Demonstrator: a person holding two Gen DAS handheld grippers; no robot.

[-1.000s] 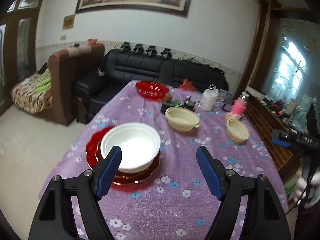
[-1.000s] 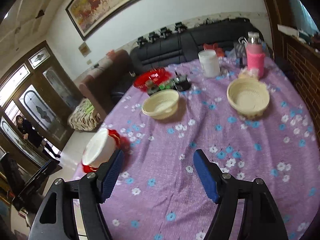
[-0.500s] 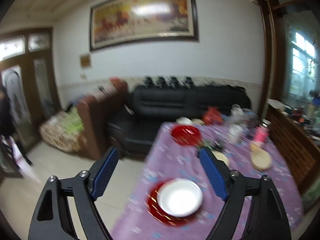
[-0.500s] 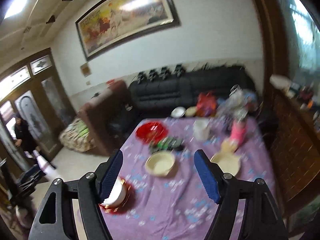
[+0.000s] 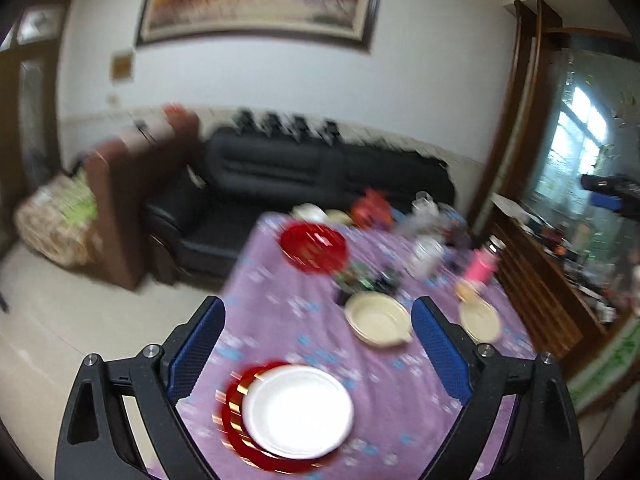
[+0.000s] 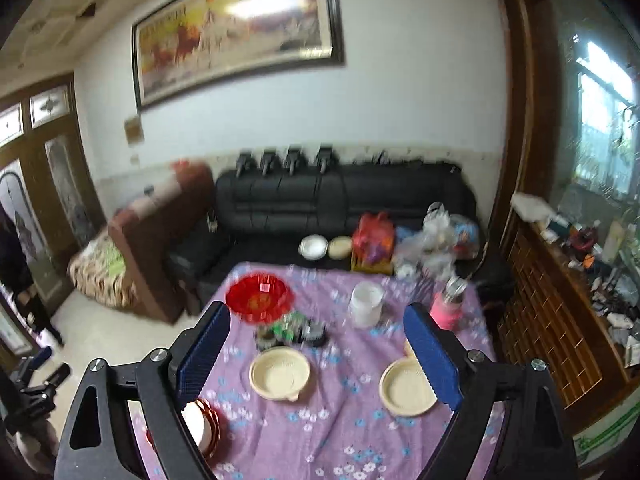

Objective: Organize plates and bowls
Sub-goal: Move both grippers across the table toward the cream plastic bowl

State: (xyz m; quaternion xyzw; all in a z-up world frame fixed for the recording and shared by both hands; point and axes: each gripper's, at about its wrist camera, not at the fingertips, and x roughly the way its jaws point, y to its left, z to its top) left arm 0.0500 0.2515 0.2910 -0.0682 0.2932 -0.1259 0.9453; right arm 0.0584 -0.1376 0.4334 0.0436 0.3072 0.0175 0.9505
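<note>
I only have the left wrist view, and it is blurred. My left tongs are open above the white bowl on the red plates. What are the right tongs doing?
Observer: The right tongs are open with nothing between them, above the purple flowered tablecloth.
Operator: What lies farther up the table?
Observer: The right wrist view shows a cream round basket with a perforated bottom. A second cream basket sits to its right, partly behind a finger.
Operator: Is anyone nearby?
Observer: A person in dark clothes stands by the wooden door at the left edge.
</note>
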